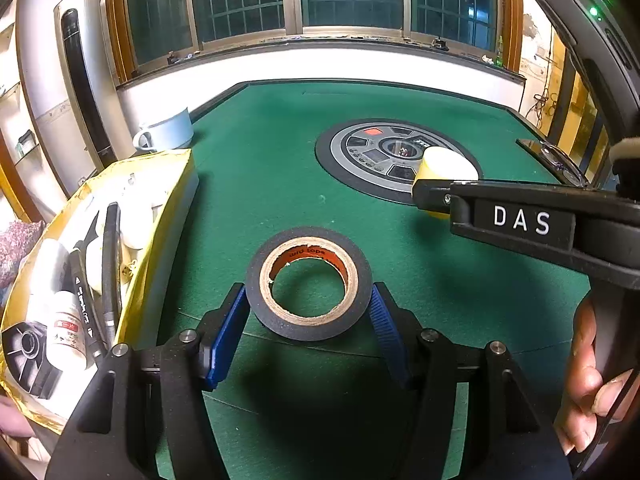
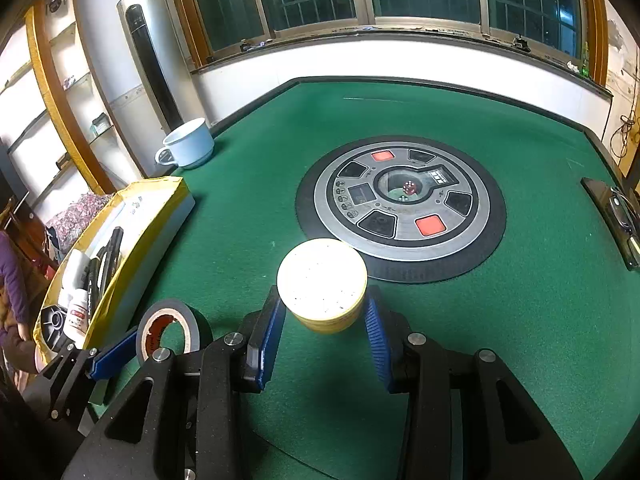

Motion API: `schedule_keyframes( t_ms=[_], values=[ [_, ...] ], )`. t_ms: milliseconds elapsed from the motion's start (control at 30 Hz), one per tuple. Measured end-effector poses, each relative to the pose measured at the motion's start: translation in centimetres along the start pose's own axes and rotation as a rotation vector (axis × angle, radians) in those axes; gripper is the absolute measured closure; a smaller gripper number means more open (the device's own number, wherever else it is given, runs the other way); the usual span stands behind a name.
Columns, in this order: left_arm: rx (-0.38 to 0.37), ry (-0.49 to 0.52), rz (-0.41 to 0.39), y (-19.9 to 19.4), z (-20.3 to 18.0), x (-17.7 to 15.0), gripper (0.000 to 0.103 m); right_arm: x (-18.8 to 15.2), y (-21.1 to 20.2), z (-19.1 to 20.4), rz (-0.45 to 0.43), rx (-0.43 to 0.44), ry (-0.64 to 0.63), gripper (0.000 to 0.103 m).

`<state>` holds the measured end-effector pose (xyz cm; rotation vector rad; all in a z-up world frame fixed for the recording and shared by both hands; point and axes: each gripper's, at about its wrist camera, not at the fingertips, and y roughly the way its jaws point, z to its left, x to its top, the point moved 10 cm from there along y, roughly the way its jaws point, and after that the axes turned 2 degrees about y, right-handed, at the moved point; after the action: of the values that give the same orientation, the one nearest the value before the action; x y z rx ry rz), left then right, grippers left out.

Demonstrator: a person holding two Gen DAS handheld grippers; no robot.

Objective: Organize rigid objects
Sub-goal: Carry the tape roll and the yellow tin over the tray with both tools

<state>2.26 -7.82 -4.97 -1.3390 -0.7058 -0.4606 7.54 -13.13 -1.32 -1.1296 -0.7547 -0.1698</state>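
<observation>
A black tape roll [image 1: 308, 282] sits between the blue pads of my left gripper [image 1: 308, 304], which is shut on it, just above the green table. It also shows in the right wrist view [image 2: 170, 330]. My right gripper [image 2: 324, 316] is shut on a yellow round tin with a white lid [image 2: 322, 282] and holds it above the felt. The tin also shows in the left wrist view [image 1: 446, 170], held by the right gripper's black finger [image 1: 436, 196].
A yellow-rimmed box [image 1: 160, 216] at the left edge holds pens, a small bottle and other items; it also shows in the right wrist view [image 2: 132, 256]. A pale blue cup [image 2: 188, 144] stands at the far left. A round control panel [image 2: 400, 208] sits mid-table. Glasses [image 2: 622, 208] lie at the right edge.
</observation>
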Motion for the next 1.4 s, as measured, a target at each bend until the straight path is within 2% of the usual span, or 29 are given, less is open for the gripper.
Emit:
schedule_keyframes(
  t_ms=[433, 633, 833, 933, 1100, 1267, 1400],
  values=[
    [-0.014, -0.043, -0.034, -2.0, 1.5, 0.8, 0.043, 0.0, 0.0, 0.2, -0.009, -0.007, -0.007, 0.067],
    [-0.007, -0.115, -0.087, -4.1, 5.3, 2.2, 0.042, 0.2, -0.3, 0.4, -0.018, -0.008, -0.005, 0.067],
    [0.031, -0.201, -0.112, -5.1, 10.4, 2.3, 0.042, 0.3, -0.3, 2.8, -0.006, 0.034, -0.027, 0.067],
    [0.058, -0.251, -0.119, -4.8, 13.6, 1.8, 0.042, 0.7, -0.2, 5.2, 0.013, 0.084, -0.040, 0.067],
    [0.108, -0.336, -0.080, -3.7, 18.3, -0.9, 0.042, 1.8, -0.1, 11.0, 0.019, 0.158, -0.108, 0.067],
    [0.123, -0.374, -0.039, -2.8, 20.3, -3.2, 0.042, 2.1, 1.8, 18.3, 0.056, 0.230, -0.192, 0.067],
    [0.123, -0.354, -0.040, -2.9, 20.3, -3.6, 0.042, 1.1, 4.7, 22.8, 0.123, 0.272, -0.227, 0.067]
  ],
)
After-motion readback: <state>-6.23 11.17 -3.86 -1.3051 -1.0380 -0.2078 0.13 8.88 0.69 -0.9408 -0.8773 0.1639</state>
